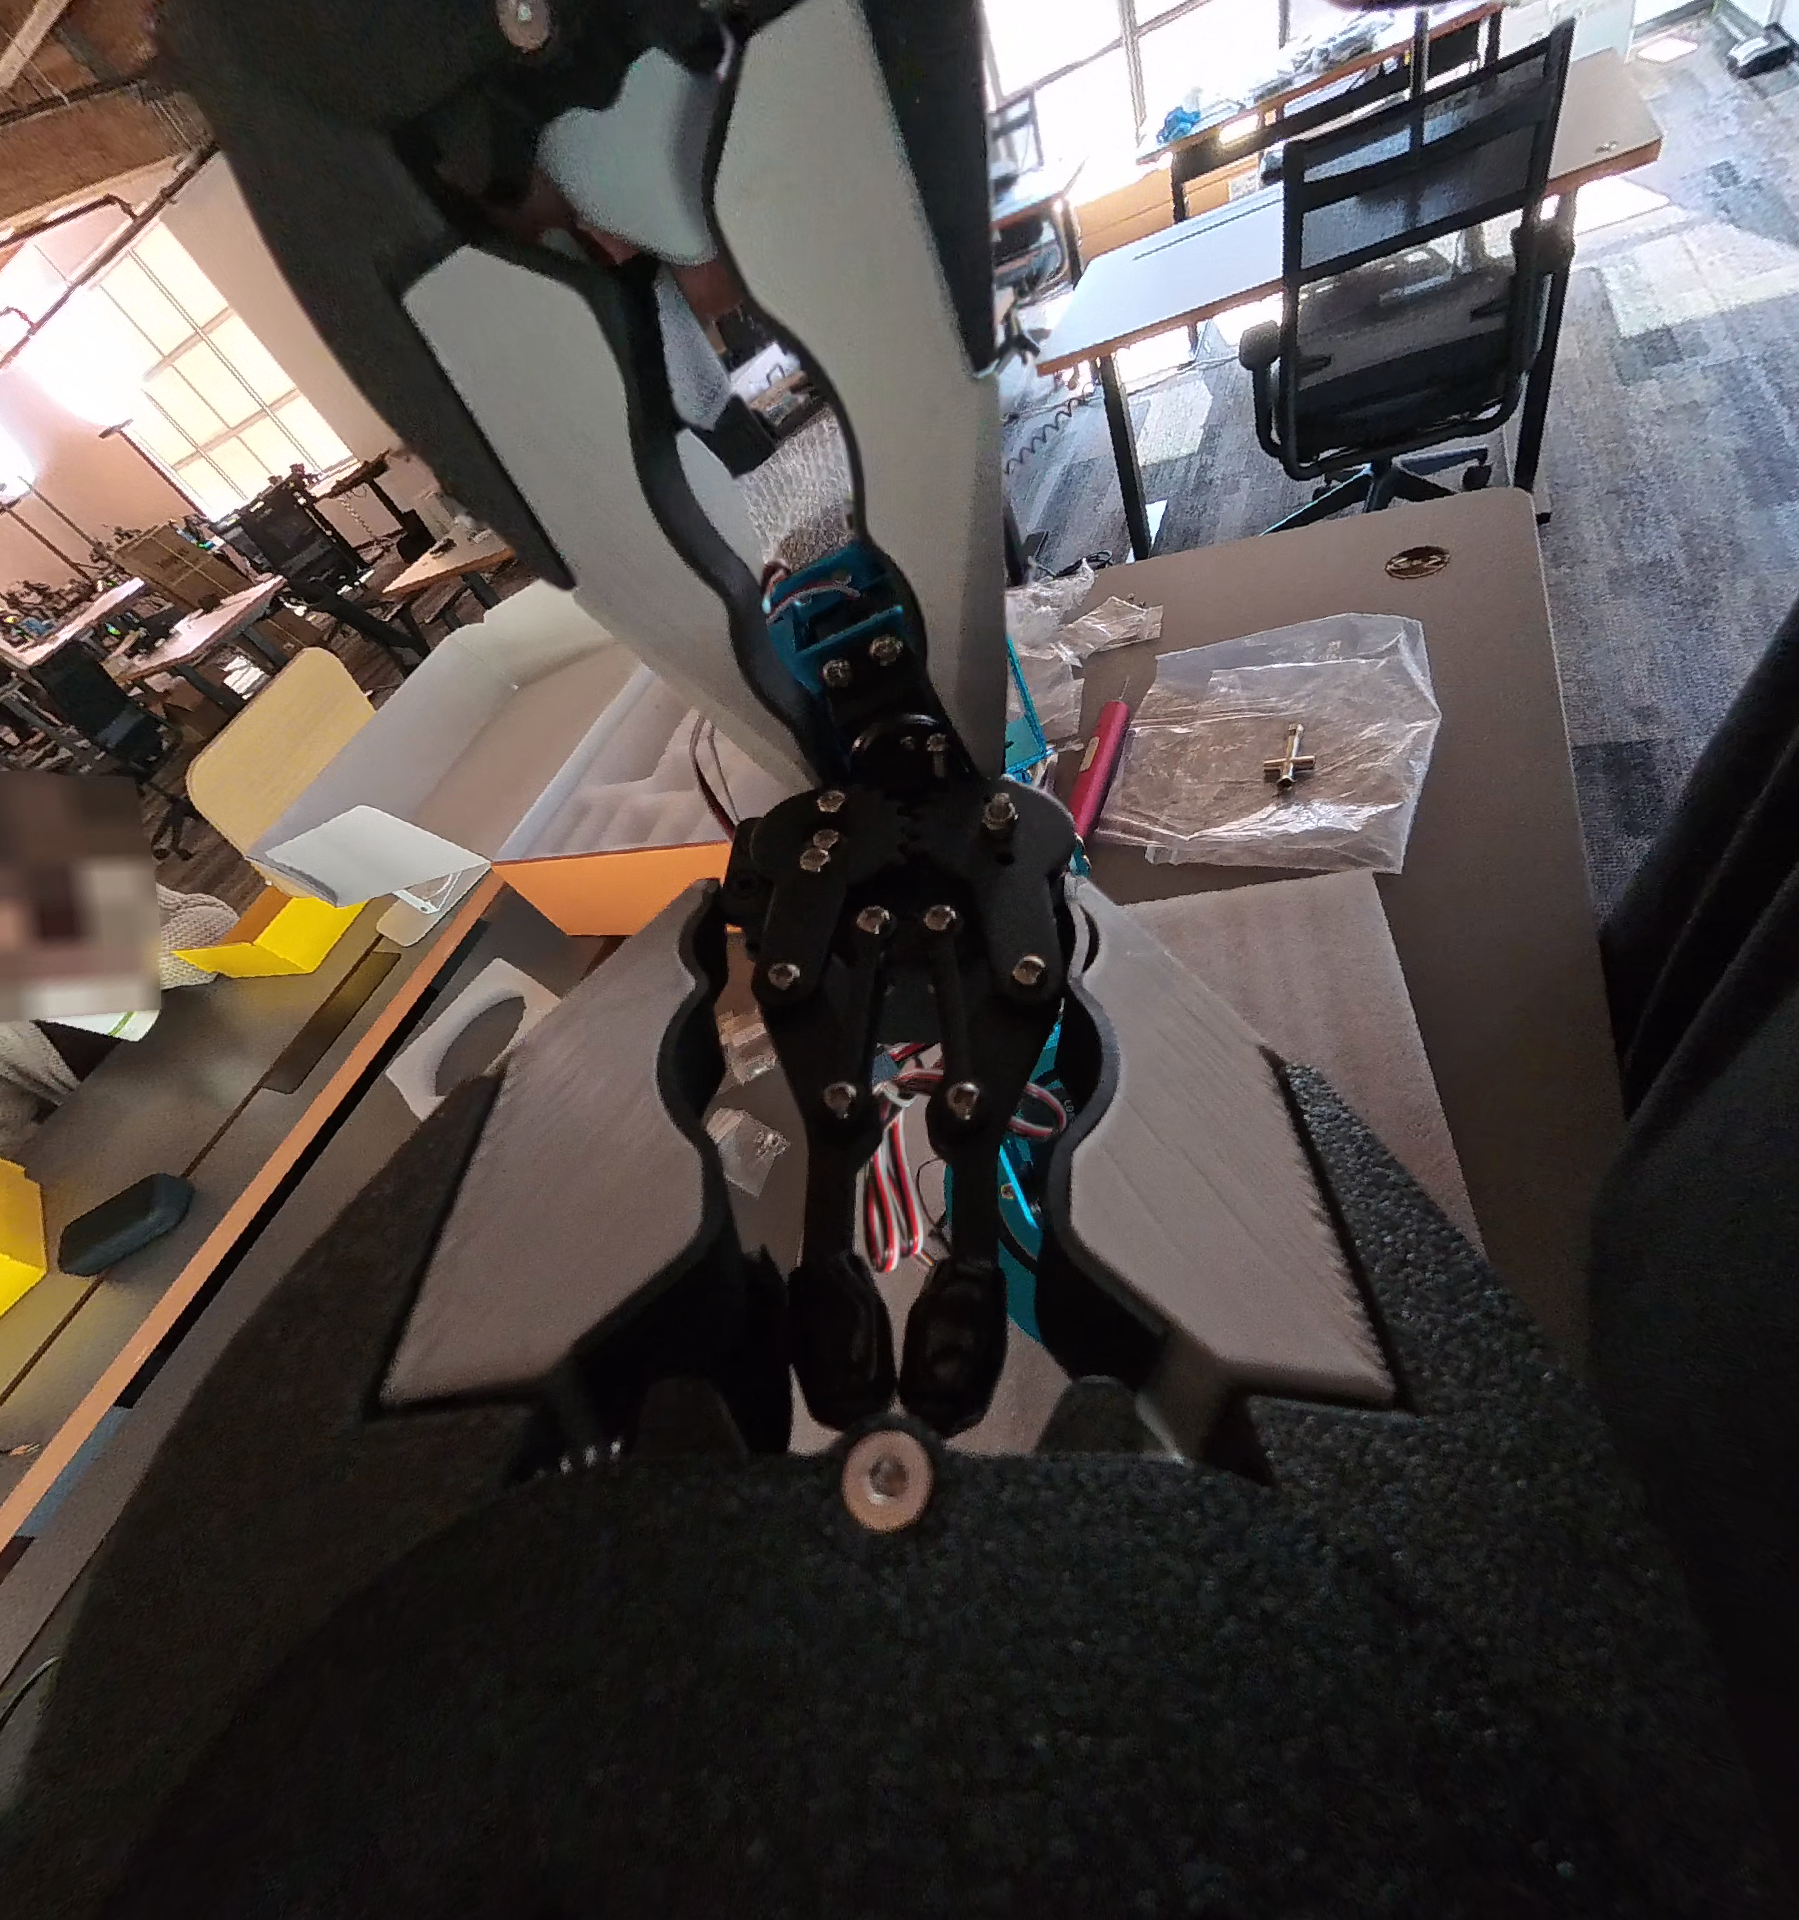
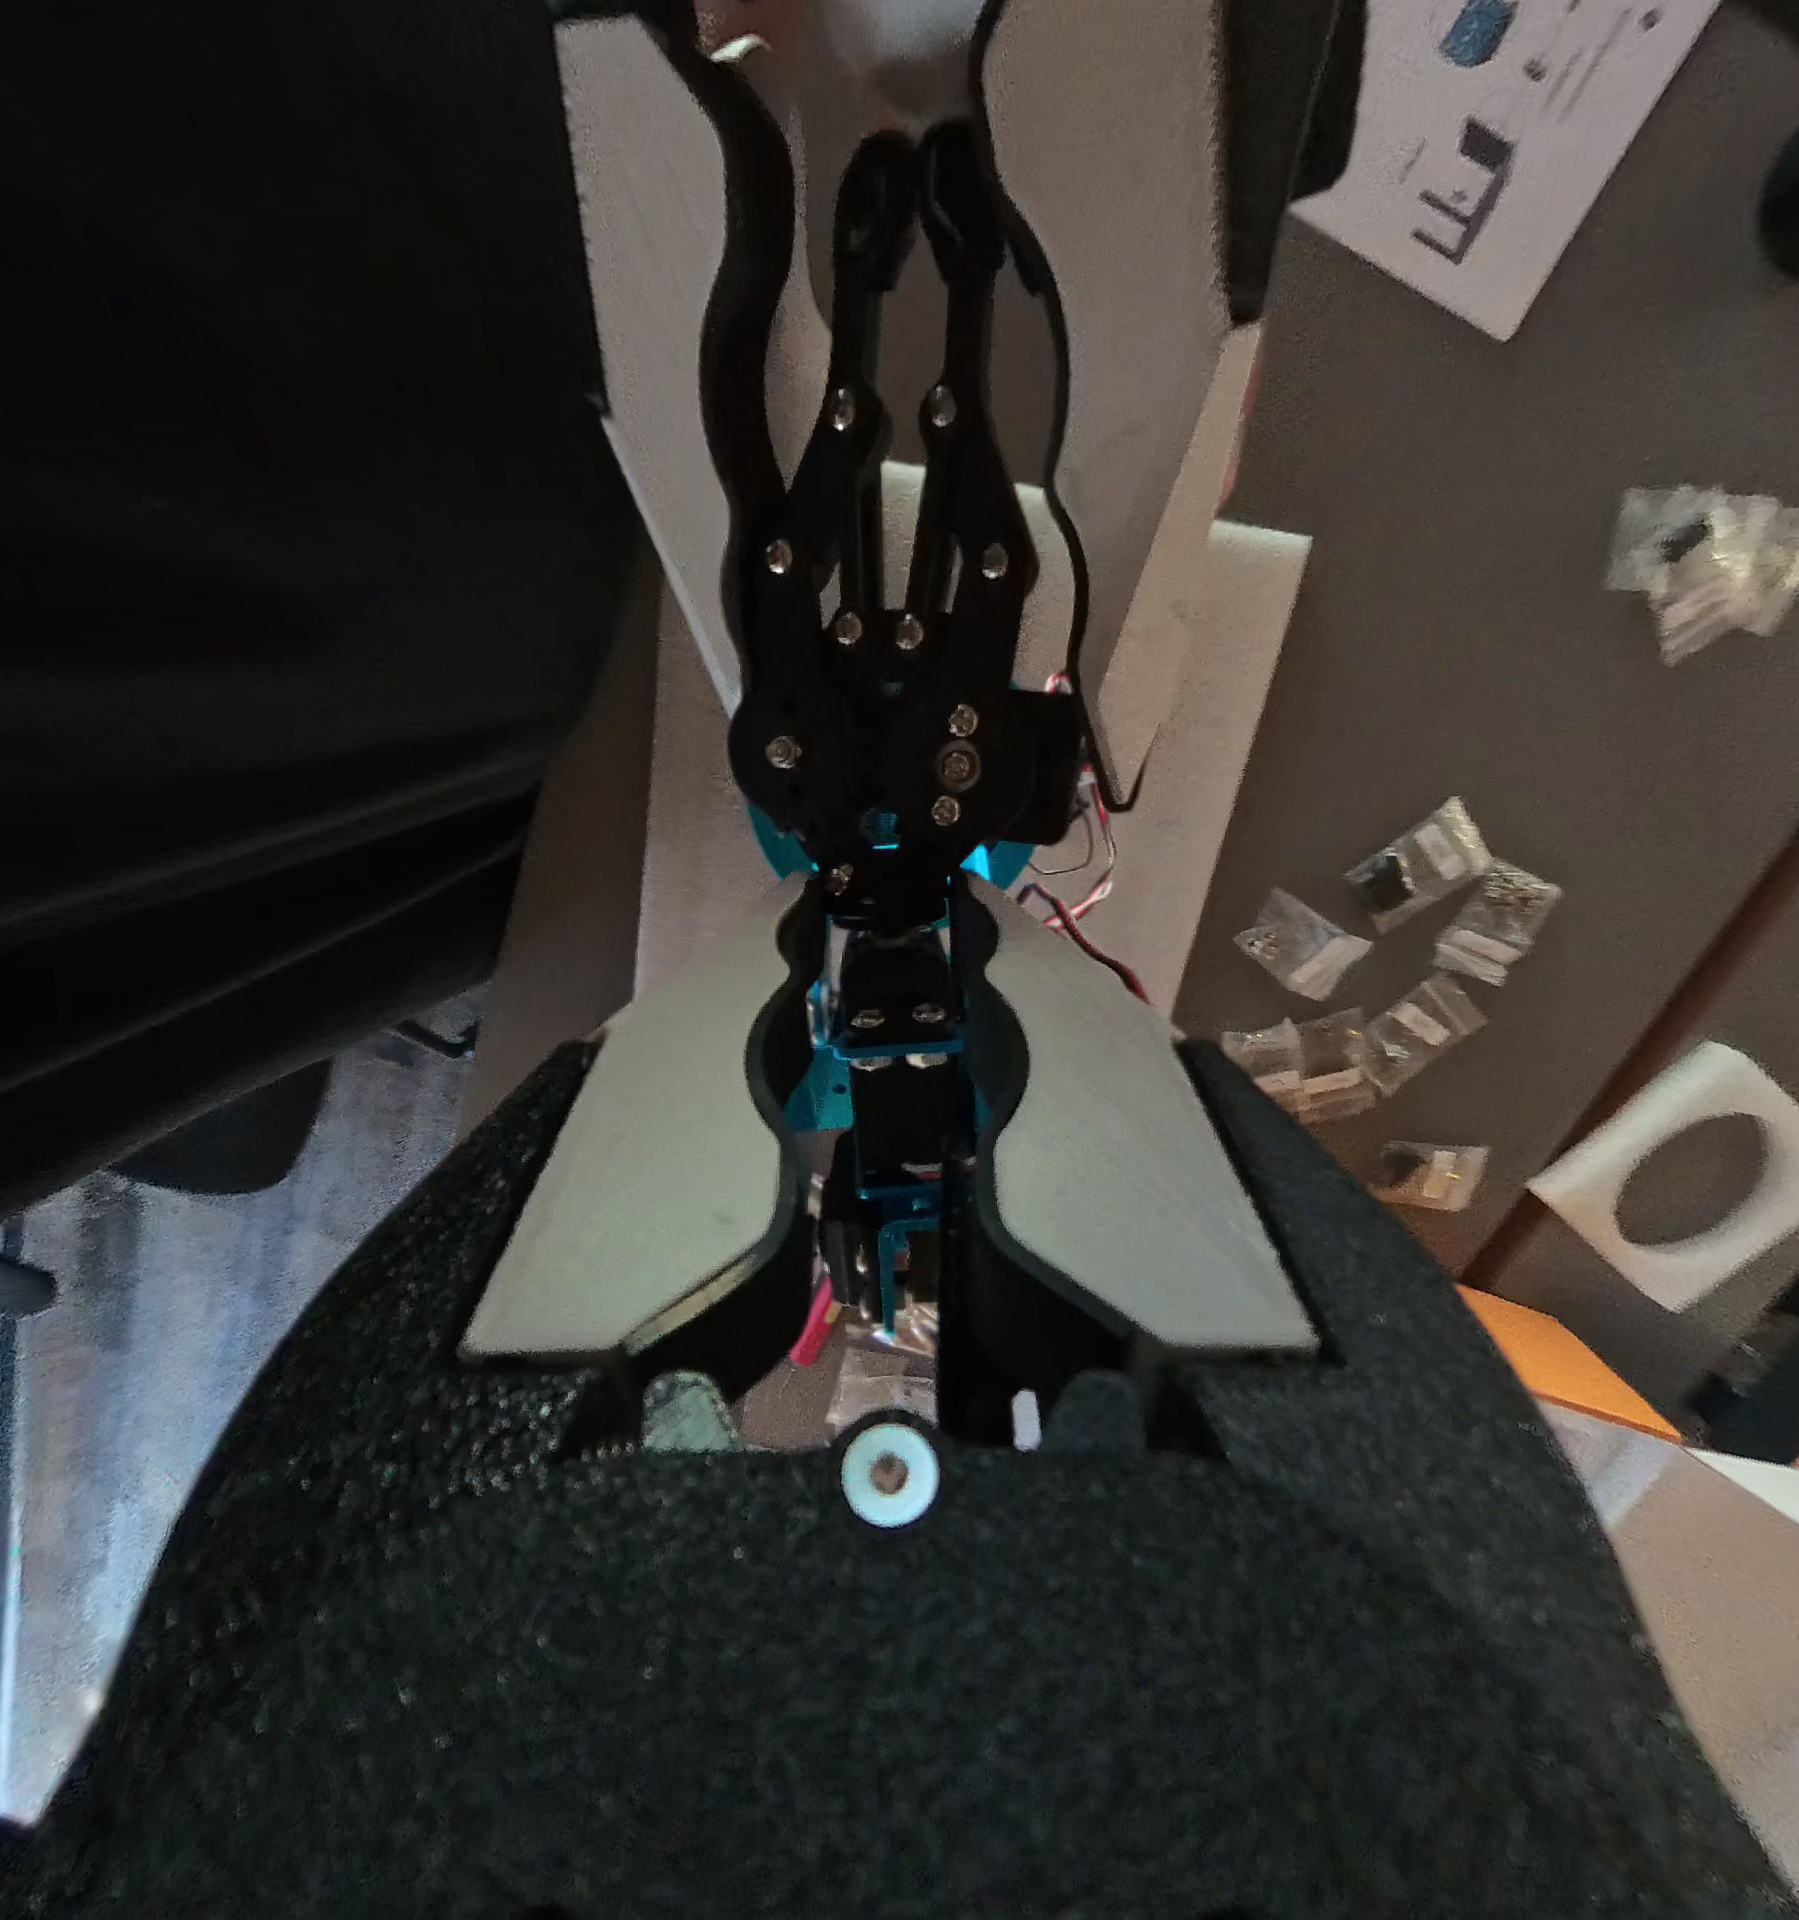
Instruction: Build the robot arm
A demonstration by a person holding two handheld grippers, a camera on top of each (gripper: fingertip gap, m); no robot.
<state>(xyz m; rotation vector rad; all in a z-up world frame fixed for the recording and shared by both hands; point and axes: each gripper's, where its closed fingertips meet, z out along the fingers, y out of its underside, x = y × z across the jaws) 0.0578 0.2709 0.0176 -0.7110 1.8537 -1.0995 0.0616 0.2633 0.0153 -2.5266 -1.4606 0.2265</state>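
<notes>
A small black robot claw [image 1: 822, 935] with silver screws, fixed to a blue bracket with servos [image 1: 822, 623], hangs in the air between both grippers. My left gripper [image 1: 884, 925] is shut on the claw's wide body; the claw's tips point back toward the camera. My right gripper [image 2: 884, 894] is shut on the blue bracket and servo stack [image 2: 817, 1101], with the claw [image 2: 874, 707] beyond it. Each gripper shows in the other's view, coming in from the top: the right gripper [image 1: 900, 748] and the left gripper [image 2: 926, 748]. Red, white and black wires [image 1: 895, 1174] hang below.
The grey desk [image 1: 1446, 644] below holds a clear bag with a metal cross wrench [image 1: 1290, 764], a red tool [image 1: 1097, 769], an orange box [image 1: 614, 883], small parts bags [image 2: 1394, 966], a printed sheet [image 2: 1497, 156] and a white foam block [image 2: 1695, 1174]. An office chair [image 1: 1414, 260] stands behind. Left and right tips are no more than a few centimetres apart.
</notes>
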